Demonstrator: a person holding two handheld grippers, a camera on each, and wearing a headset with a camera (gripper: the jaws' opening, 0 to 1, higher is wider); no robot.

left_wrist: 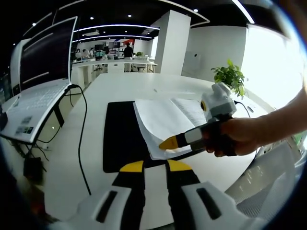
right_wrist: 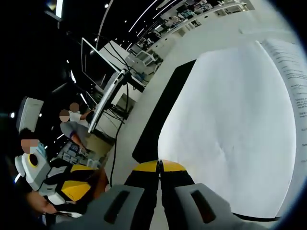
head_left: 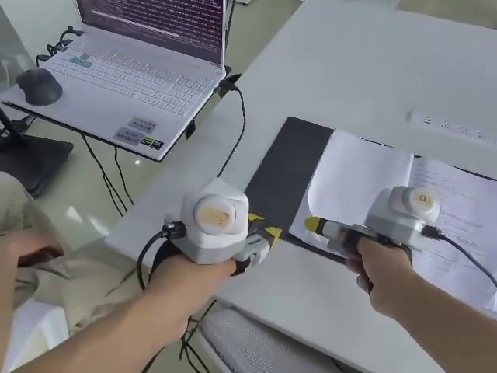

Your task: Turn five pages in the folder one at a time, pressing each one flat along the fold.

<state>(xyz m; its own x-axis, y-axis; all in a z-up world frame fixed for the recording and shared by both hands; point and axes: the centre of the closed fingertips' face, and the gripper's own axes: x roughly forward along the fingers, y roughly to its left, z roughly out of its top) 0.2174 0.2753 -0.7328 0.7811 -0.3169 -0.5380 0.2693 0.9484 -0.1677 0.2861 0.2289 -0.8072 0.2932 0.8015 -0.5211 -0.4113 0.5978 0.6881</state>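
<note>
- Head view: the folder (head_left: 281,175) lies open on the white table (head_left: 349,70). Its black cover is at the left and a blank page (head_left: 359,180) lies partly over it. Your right gripper (head_left: 313,224) has its tip at the near edge of this page. Your left gripper (head_left: 262,233) hangs just beside the folder's near corner, off the paper.
- Left gripper view: its own jaws are a little spread, with nothing between them. From this side you see the right gripper's yellow tip low against the page's near edge, which the head view leaves unclear.
- Right gripper view: its jaws are pressed together, but I cannot tell whether a sheet is caught between them. This view shows better where the blank page meets the printed page (right_wrist: 293,76) at the fold (right_wrist: 277,81). I think you should press there, lightly, from the near end to the far end, while the left gripper steadies the cover.
</note>
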